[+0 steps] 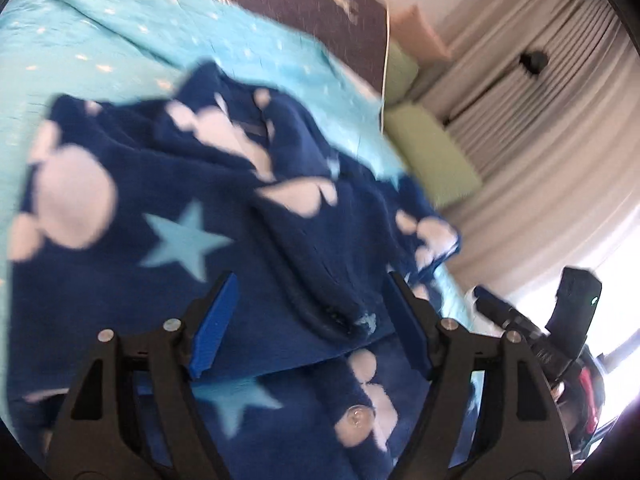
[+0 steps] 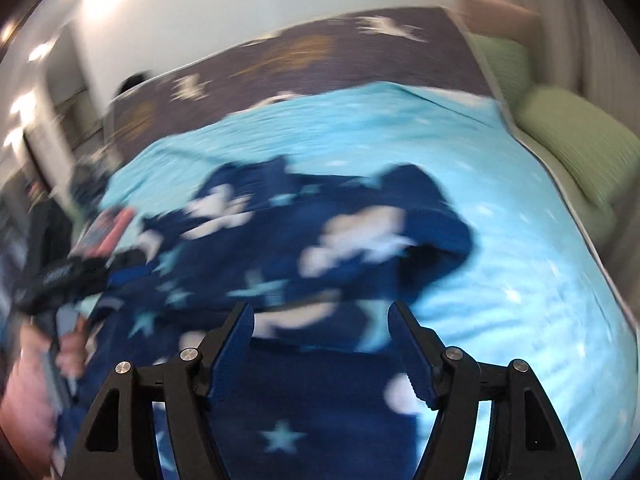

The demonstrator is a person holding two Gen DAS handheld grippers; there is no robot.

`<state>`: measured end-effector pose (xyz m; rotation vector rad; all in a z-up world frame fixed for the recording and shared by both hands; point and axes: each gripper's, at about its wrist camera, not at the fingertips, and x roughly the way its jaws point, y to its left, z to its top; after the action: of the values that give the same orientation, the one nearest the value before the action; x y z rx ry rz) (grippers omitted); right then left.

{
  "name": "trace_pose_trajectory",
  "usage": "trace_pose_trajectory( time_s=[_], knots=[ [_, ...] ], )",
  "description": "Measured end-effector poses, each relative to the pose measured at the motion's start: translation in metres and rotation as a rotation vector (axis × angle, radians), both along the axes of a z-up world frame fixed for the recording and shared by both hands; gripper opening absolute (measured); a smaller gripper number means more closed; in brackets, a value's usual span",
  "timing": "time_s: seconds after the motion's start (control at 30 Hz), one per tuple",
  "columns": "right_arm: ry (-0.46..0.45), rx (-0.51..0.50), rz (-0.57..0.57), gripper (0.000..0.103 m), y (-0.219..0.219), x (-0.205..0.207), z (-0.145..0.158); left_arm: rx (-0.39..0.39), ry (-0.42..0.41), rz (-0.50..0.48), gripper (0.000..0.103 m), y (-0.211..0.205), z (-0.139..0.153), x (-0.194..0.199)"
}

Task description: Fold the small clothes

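A navy fleece garment (image 1: 168,208) with stars and white blotches lies rumpled on the turquoise bedspread (image 2: 520,248). Left tool (image 1: 310,312) and right tool (image 2: 320,328) both hover above it, fingers apart, gripping nothing.

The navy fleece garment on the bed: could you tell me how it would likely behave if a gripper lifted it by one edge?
The navy fleece garment would probably drape and sag, since it already lies in soft folds on the turquoise bedspread. Its fuzzy pile suggests decent grip rather than slipping. It looks thick, so folded layers may spring open.
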<state>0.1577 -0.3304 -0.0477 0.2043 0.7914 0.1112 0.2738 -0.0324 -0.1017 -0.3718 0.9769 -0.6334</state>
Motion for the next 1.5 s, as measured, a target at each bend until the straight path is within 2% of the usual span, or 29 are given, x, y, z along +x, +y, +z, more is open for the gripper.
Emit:
trace_pose_trajectory(
  time_s=[0.07, 0.1, 0.13, 0.17, 0.2, 0.27, 0.37, 0.5, 0.53, 0.6, 0.63, 0.7, 0.83, 0.97, 1.07, 1.2, 1.27, 1.33, 1.4, 1.47, 1.5],
  knots=[
    [0.016, 0.058, -0.044, 0.071, -0.017, 0.0, -0.005, 0.038, 0.041, -0.018, 0.073, -0.021, -0.01, 0.011],
    [0.022, 0.073, -0.057, 0.071, -0.023, -0.001, -0.008, 0.047, 0.046, -0.017, 0.065, -0.028, -0.013, 0.014],
    [0.027, 0.074, -0.068, 0.072, -0.025, -0.001, -0.009, 0.065, 0.039, -0.012, 0.032, -0.033, -0.013, 0.017],
    [0.036, 0.067, -0.087, 0.072, -0.03, 0.0, -0.012, 0.077, 0.028, -0.016, 0.012, -0.037, -0.007, 0.02],
    [0.043, 0.056, -0.103, 0.072, -0.032, 0.002, -0.013, 0.045, 0.018, -0.025, 0.012, -0.036, -0.002, 0.018],
    [0.066, 0.025, -0.149, 0.072, -0.042, 0.009, -0.019, -0.01, -0.069, -0.025, 0.012, -0.028, 0.031, 0.01],
    [0.121, -0.012, -0.19, 0.072, -0.051, 0.033, -0.031, 0.007, -0.215, -0.002, 0.012, -0.015, 0.082, -0.002],
    [0.145, -0.021, -0.184, 0.072, -0.049, 0.064, -0.042, 0.057, -0.314, 0.023, 0.012, 0.005, 0.12, -0.006],
    [0.149, -0.05, -0.193, 0.071, -0.045, 0.073, -0.044, 0.076, -0.328, 0.034, 0.012, 0.01, 0.125, -0.006],
    [0.155, -0.153, -0.258, 0.058, -0.042, 0.079, -0.046, 0.094, -0.34, 0.066, 0.012, 0.026, 0.131, -0.004],
    [0.161, -0.217, -0.3, 0.055, -0.041, 0.079, -0.045, 0.097, -0.336, 0.071, 0.012, 0.037, 0.132, -0.003],
    [0.15, -0.226, -0.306, 0.055, -0.039, 0.07, -0.043, 0.12, -0.326, 0.085, 0.012, 0.053, 0.124, 0.0],
    [0.138, -0.264, -0.226, 0.056, -0.03, 0.049, -0.039, 0.183, -0.233, 0.099, 0.012, 0.065, 0.085, 0.011],
    [0.134, -0.29, -0.186, 0.057, -0.027, 0.032, -0.026, 0.135, -0.137, 0.13, 0.012, 0.084, 0.053, 0.018],
    [0.074, -0.26, -0.178, 0.058, -0.026, 0.028, -0.003, 0.116, -0.138, 0.128, 0.012, 0.089, 0.056, 0.019],
    [-0.036, -0.146, -0.068, 0.058, -0.009, 0.033, 0.026, 0.115, -0.202, 0.096, 0.012, 0.082, 0.08, 0.008],
    [-0.054, -0.102, -0.023, 0.057, 0.001, 0.044, 0.03, 0.144, -0.225, 0.09, 0.013, 0.08, 0.087, 0.003],
    [-0.035, -0.082, 0.008, 0.056, 0.01, 0.059, 0.021, 0.169, -0.223, 0.093, 0.016, 0.085, 0.079, 0.001],
    [0.047, -0.103, 0.015, 0.051, 0.016, 0.076, -0.004, 0.234, -0.154, 0.113, 0.021, 0.093, 0.05, 0.008],
    [0.18, -0.157, -0.016, 0.039, 0.016, 0.091, -0.039, 0.322, -0.06, 0.155, 0.022, 0.104, 0.013, 0.019],
    [0.187, -0.163, -0.024, 0.039, 0.014, 0.09, -0.048, 0.369, -0.011, 0.195, 0.022, 0.112, -0.005, 0.023]
  ],
)
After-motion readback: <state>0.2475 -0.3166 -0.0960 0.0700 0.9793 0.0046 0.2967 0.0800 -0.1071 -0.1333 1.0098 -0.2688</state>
